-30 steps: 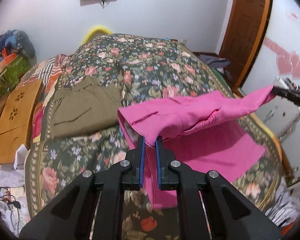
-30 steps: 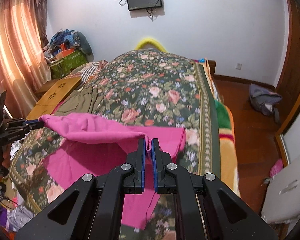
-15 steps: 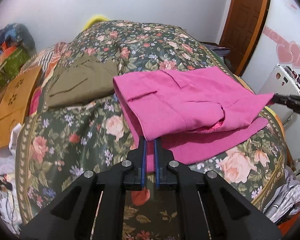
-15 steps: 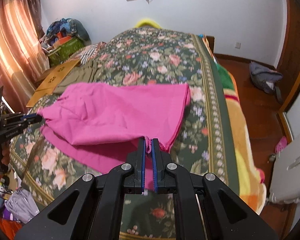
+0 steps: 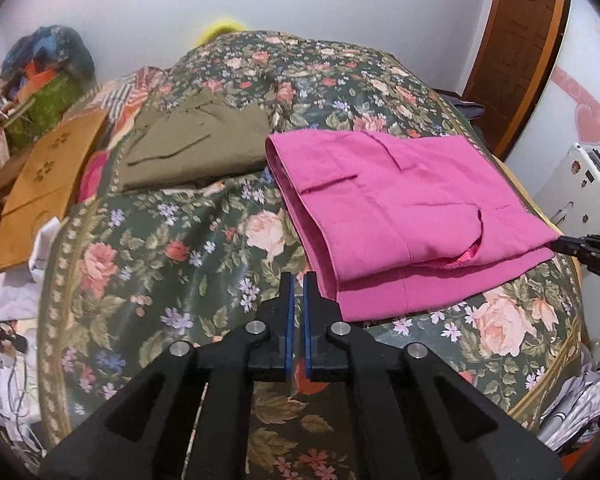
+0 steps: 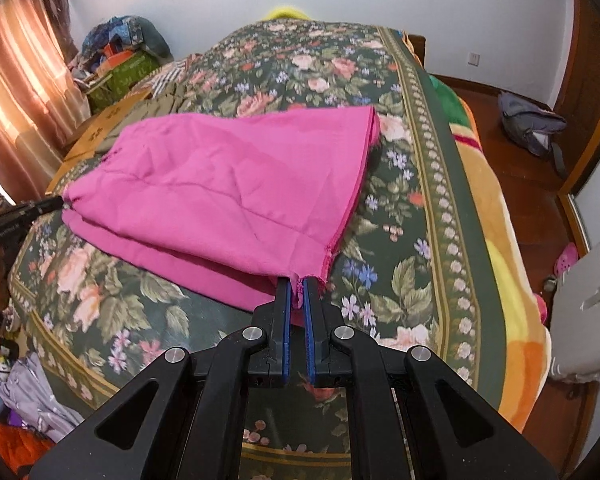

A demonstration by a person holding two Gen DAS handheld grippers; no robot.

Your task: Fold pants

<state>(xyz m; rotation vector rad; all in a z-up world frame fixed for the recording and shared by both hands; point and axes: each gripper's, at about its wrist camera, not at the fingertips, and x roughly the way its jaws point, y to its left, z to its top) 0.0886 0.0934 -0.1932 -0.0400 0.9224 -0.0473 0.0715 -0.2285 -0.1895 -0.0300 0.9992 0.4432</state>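
Now the pink pants (image 5: 400, 216) lie folded on the bedspread (image 5: 172, 264); left gripper (image 5: 296, 280) clenched on nothing; right gripper (image 6: 296, 282) pinches their corner.

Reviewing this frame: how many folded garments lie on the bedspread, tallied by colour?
Pink pants: 1
Olive-green garment: 1
Total: 2
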